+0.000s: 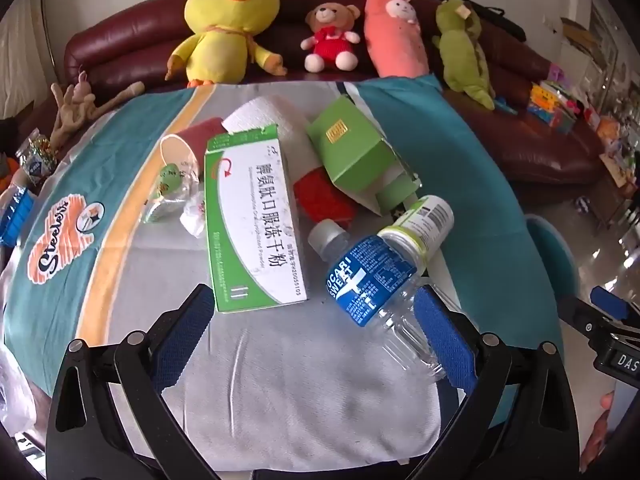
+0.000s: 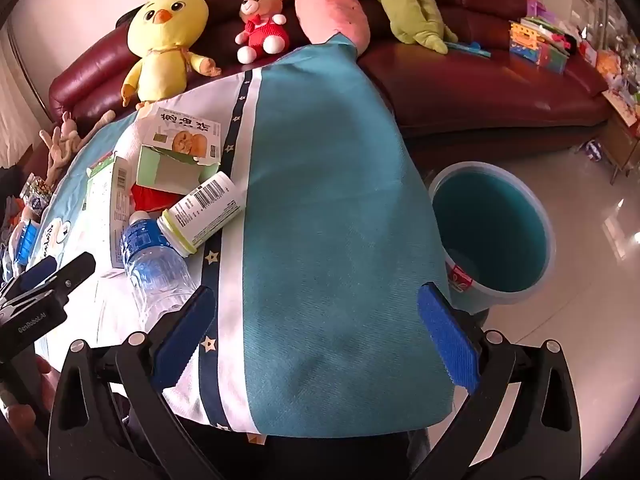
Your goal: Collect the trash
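Note:
In the left wrist view my left gripper [image 1: 316, 320] is open above the grey middle of the tablecloth. A clear bottle with a blue label [image 1: 372, 280] lies on its side, its base just inside the right finger [image 1: 444, 336]. Behind it lie a white and green medicine box [image 1: 252, 220], a green carton [image 1: 356, 156], a white pill bottle [image 1: 424, 224], a red paper cup [image 1: 192, 140] and a crumpled wrapper [image 1: 172, 188]. My right gripper [image 2: 316, 332] is open over the teal cloth [image 2: 328, 200], holding nothing. A teal bin [image 2: 492, 232] stands on the floor to its right.
A dark red sofa [image 1: 520, 132] runs behind the table, with a yellow chick plush [image 1: 228, 24], a teddy bear [image 1: 332, 36] and other soft toys on it. A white paper roll [image 1: 272, 116] lies among the trash. Glossy floor [image 2: 592, 248] surrounds the bin.

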